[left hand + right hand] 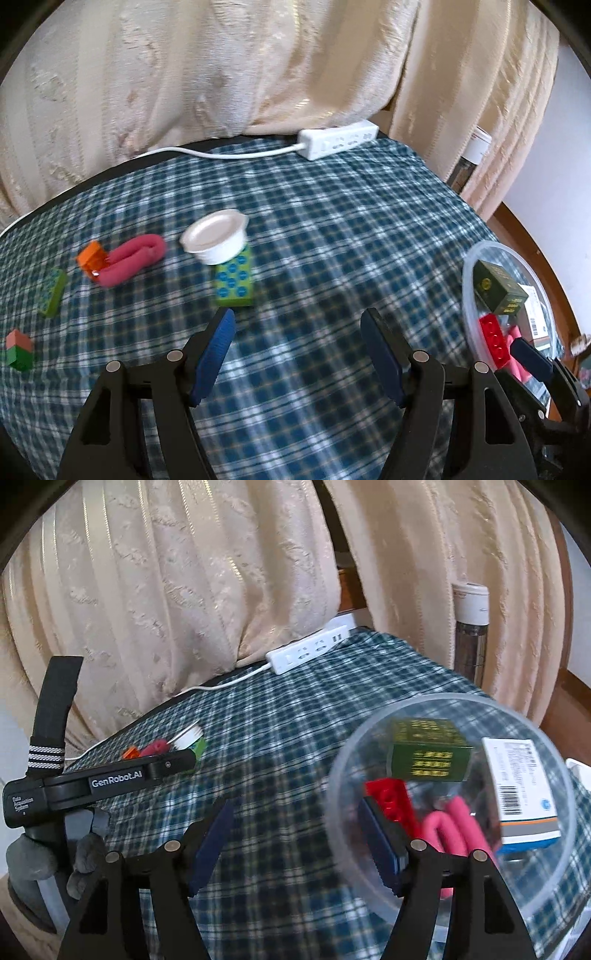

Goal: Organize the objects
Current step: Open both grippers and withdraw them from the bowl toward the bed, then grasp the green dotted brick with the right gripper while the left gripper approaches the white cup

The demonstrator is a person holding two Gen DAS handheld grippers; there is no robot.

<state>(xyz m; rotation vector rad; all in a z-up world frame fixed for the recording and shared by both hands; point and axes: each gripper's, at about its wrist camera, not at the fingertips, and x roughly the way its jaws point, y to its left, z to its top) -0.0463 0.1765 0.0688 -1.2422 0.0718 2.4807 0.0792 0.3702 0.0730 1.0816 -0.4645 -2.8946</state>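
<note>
- Soft, even daylight fills both views; it seems to filter through the curtain (221, 74), whose pale folds glow brightest.
- No hard glare; only faint sheen on the bowl (443, 701) rim and on the gold threads of the curtain.
- Shadows are weak: a soft dark patch lies on the worktop (332, 221) cloth beside the bowl in the right wrist view.
- Motion blur smears both views; the checks of the cloth streak, and print on the boxes in the bowl is unreadable.
- Near tongs (297, 354) look soft-edged.
- Fisheye bending curves the worktop's far edge; black vignette fills the corners.
</note>
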